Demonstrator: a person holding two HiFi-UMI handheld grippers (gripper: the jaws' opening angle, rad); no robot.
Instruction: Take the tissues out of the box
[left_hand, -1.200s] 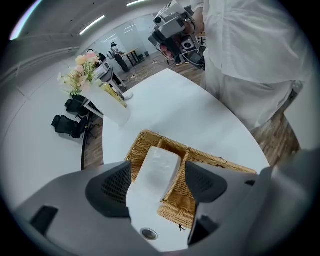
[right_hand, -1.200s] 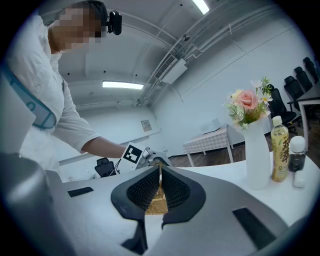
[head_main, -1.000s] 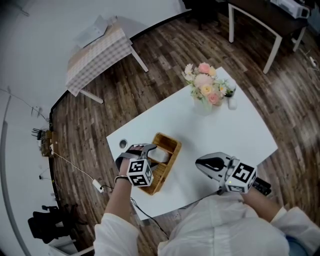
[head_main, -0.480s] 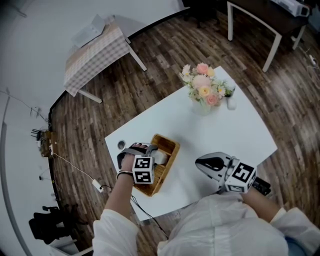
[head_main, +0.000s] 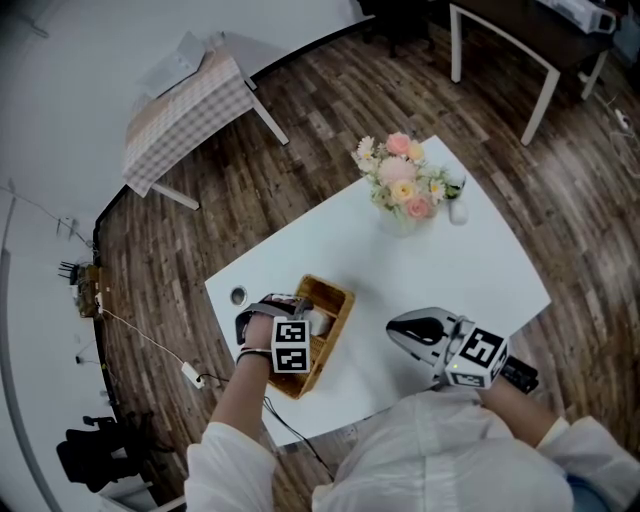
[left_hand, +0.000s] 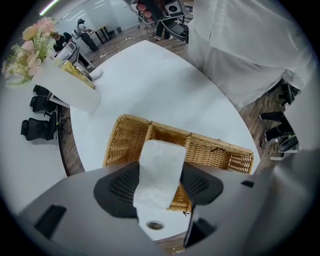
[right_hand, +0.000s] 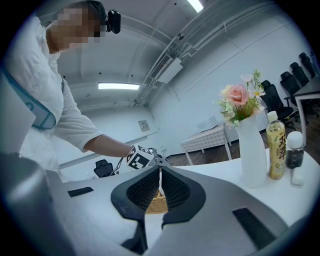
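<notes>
A wicker basket (head_main: 338, 297) (left_hand: 212, 149) stands near the left end of the white table (head_main: 460, 270). A white tissue (left_hand: 159, 170) rises from it. My left gripper (head_main: 303, 318) (left_hand: 159, 186) points straight down over the basket. Its jaws have just been closing, and the pads now touch the tissue on both sides. My right gripper (head_main: 402, 328) (right_hand: 160, 186) is held level above the table's near edge, jaws shut with nothing between them. In the right gripper view it faces the basket (right_hand: 156, 205) and the left gripper's marker cube (right_hand: 140, 156).
A vase of flowers (head_main: 402, 190) (right_hand: 251, 150), a drink bottle (right_hand: 275, 146) and a small bottle (head_main: 458, 208) stand at the table's far side. A small round object (head_main: 238, 296) lies at the left corner. A checked-cloth table (head_main: 185, 105) stands beyond on the wooden floor.
The left gripper has sunk into the basket and its jaws have narrowed around the tissue. The right gripper has stayed where it was.
</notes>
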